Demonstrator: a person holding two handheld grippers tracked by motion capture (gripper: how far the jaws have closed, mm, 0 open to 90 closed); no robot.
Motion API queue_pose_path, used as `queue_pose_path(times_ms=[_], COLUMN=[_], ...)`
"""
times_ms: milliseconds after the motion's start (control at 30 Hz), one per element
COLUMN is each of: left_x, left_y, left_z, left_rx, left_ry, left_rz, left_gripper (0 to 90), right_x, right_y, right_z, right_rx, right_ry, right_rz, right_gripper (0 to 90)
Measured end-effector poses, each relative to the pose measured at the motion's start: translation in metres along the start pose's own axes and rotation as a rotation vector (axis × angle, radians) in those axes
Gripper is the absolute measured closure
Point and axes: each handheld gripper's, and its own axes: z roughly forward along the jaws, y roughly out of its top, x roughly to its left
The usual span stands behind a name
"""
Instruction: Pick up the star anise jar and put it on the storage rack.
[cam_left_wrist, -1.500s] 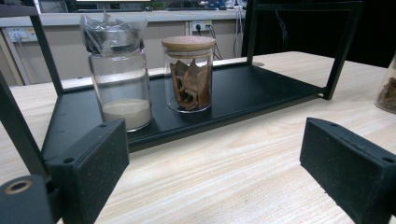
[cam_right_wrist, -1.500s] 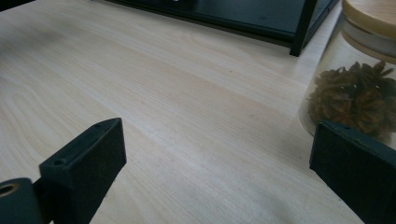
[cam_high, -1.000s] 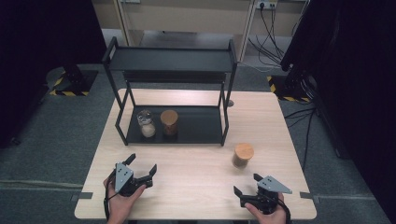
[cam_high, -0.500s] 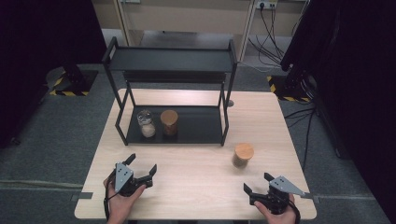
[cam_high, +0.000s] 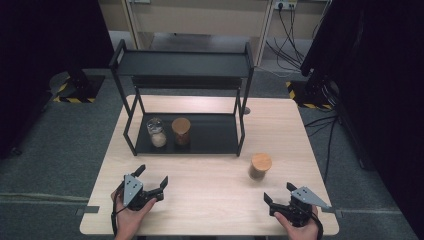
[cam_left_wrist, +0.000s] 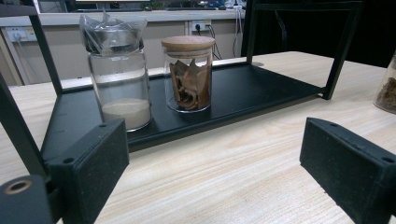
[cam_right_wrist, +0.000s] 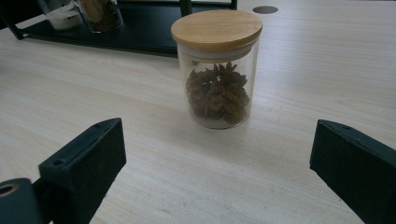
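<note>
Wooden table (cam_high: 215, 185) sits in a room with a dark floor, and a black rack (cam_high: 185, 65) stands at its far side. Two jars rest on the rack's low shelf. One jar of star spice (cam_high: 260, 166) with a wood lid stands alone on the table. The right gripper (cam_high: 280, 196) has slid back and to the right since a second ago, so it faces that jar, near but not touching. Its jaws are wide apart. The left gripper (cam_high: 151, 175) rests low, jaws apart too. A grab looks close.
</note>
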Motion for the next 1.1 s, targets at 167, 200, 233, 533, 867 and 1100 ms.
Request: queue_pose_path(times_ms=[167, 200, 233, 533, 867, 1100], left_x=[0.000, 0.000, 0.000, 0.001, 0.001, 0.001], left_y=[0.000, 0.000, 0.000, 0.000, 0.000, 0.000], left_z=[0.000, 0.000, 0.000, 0.000, -0.001, -0.001], left_rx=[-0.003, -0.003, -0.002, -0.004, -0.007, -0.006], left_ry=[0.000, 0.000, 0.000, -0.001, -0.001, -0.003], left_rz=[-0.001, -0.001, -0.003, -0.008, -0.007, -0.011], left_gripper=[7.5, 7.5, 7.5, 7.4, 7.4, 7.4], right_x=[-0.002, -0.002, -0.003, -0.005, -0.002, 0.000], right_y=[0.003, 0.004, 0.005, 0.014, 0.031, 0.037], right_z=[0.002, 0.002, 0.004, 0.017, 0.048, 0.067], right_rx=[-0.004, -0.005, -0.007, -0.015, -0.012, 0.003], right_ry=[-0.016, -0.021, -0.026, -0.043, -0.054, -0.057], right_rz=[-0.008, -0.010, -0.012, -0.020, -0.070, -0.087], right_gripper=[3.7, 3.7, 3.7, 3.9, 5.6, 8.3])
